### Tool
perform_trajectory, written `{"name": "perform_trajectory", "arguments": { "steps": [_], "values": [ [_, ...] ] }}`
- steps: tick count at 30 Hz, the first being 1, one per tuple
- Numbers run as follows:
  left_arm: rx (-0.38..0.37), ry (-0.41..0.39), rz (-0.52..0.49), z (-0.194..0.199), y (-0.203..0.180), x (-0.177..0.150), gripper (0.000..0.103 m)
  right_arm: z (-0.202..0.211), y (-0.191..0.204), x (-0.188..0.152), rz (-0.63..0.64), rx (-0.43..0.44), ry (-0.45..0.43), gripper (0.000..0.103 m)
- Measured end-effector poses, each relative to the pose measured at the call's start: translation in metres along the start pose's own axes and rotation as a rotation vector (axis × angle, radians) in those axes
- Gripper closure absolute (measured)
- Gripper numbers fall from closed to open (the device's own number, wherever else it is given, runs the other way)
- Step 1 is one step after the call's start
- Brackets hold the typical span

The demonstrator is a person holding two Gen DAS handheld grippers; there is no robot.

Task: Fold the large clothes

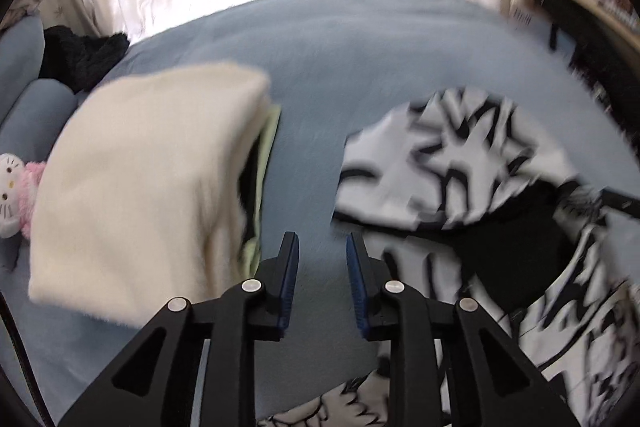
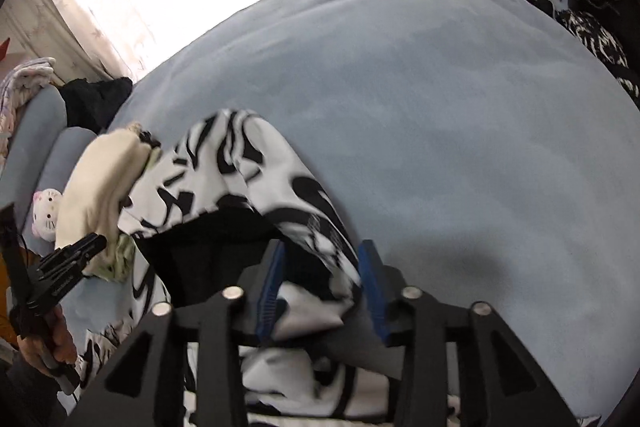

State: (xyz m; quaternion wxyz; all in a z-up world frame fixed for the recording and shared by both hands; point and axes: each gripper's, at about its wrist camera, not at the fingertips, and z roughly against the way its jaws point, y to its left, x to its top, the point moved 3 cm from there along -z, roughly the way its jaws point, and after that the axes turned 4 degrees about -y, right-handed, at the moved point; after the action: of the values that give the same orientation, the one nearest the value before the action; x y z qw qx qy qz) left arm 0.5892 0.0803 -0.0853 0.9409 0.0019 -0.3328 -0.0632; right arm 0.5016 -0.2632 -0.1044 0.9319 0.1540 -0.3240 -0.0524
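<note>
We have the black-and-white garment [image 1: 472, 163] lying crumpled on the blue bed [image 1: 360, 47], to the right of the cream stack [image 1: 144, 187] and just apart from it. In the left wrist view our left gripper [image 1: 322, 239] hangs over bare bed, its jaws a narrow gap apart with nothing between them; the garment lies to its right, the stack to its left. In the right wrist view our right gripper [image 2: 322, 259] is the nearer 1: a fold of the garment [image 2: 248, 179] runs up from between its blue pads [image 2: 270, 287], which stand partly apart. The cloth sits between them, but we judge the pads are not pressing it. The garment's length runs from that gripper up and left toward the stack, so we think the next grab belongs to the right hand, with the left reaching rightward.
</note>
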Motion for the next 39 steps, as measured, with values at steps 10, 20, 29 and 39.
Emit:
{"name": "perform_trajectory", "arguments": {
  "steps": [10, 20, 29, 39],
  "values": [
    [-0.066, 0.09, -0.052, -0.051, -0.046, 0.015, 0.076, -0.068, 0.035, 0.049, 0.079, -0.045, 0.065, 0.062],
    [-0.006, 0.153, -0.126, -0.091, -0.072, -0.02, 0.076, -0.114, 0.025, 0.051, 0.039, -0.049, 0.119, 0.067],
    [-0.143, 0.138, 0.002, -0.04, -0.043, -0.031, 0.076, -0.03, 0.071, 0.029, 0.182, 0.231, -0.04, 0.101],
    [-0.246, 0.102, 0.126, 0.072, 0.006, -0.101, 0.076, 0.137, 0.152, -0.072, 0.557, 0.523, -0.15, 0.101]
  ]
}}
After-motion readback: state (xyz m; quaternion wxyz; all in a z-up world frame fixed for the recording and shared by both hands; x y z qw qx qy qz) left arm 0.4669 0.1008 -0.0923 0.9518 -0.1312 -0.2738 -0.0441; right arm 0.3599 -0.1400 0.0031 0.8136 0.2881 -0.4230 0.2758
